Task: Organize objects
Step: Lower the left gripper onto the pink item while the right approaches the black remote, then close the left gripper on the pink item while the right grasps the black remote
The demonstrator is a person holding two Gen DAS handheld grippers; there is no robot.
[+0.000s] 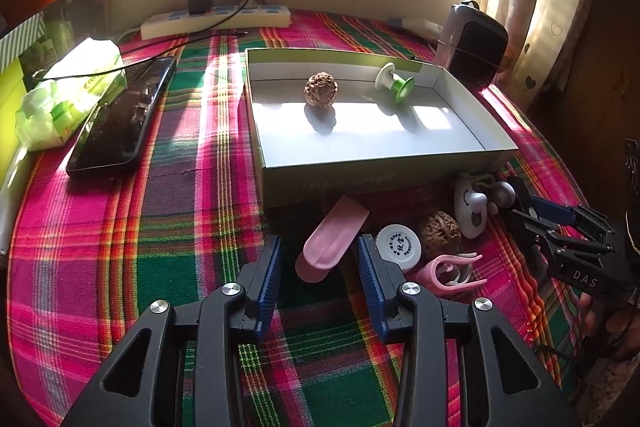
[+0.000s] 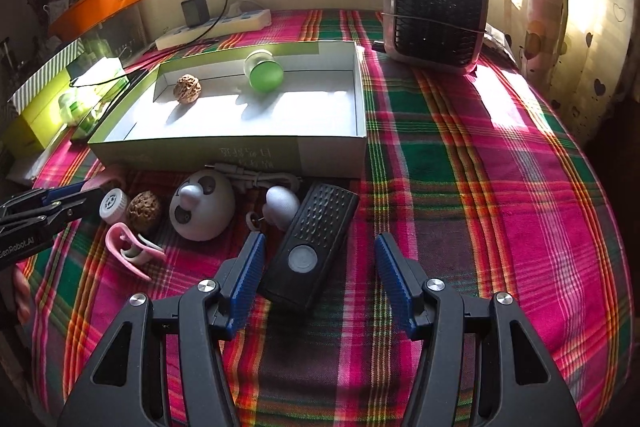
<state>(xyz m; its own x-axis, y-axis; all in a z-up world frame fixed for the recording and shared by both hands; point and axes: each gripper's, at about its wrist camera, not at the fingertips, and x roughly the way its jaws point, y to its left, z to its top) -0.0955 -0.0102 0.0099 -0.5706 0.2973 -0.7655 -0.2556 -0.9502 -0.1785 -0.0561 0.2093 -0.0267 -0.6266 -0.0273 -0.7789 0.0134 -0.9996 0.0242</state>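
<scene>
landmark: shallow box (image 1: 376, 167) sitting open on the plaid cloth (image 1: 168, 235); all places below given relative to it
already in box: one walnut (image 1: 320, 89) and a green spool (image 1: 394, 81), both resting near the far wall
waiting outside: pink case (image 1: 334, 239), white cap (image 1: 400, 245), second walnut (image 1: 440, 235), pink clip (image 1: 452, 273), panda toy (image 2: 202, 205), small egg shape (image 2: 282, 201), black remote (image 2: 312, 247), all lying just in front of the near wall
left gripper (image 1: 318, 263): fingers standing wide, nothing gripped; pink case lying between the blue pads (image 1: 270, 275), its near end in the gap, no pad touching it
right gripper (image 2: 320, 267): fingers wide, nothing gripped; remote lying angled between them, nearer the left pad
step in hand (judged): both grippers lining up on a pick, case for the left, remote for the right
doing it well: centring each gap on the object before closing; squaring the right fingers to the remote's long sides, since it is lying askew; closing across the narrow width
risk: left gripper's right finger sitting just beside the white cap, so it could be nudging cap or clip on closing
drop: likely the bare floor nearer the box's front wall, clear of walnut and spool
</scene>
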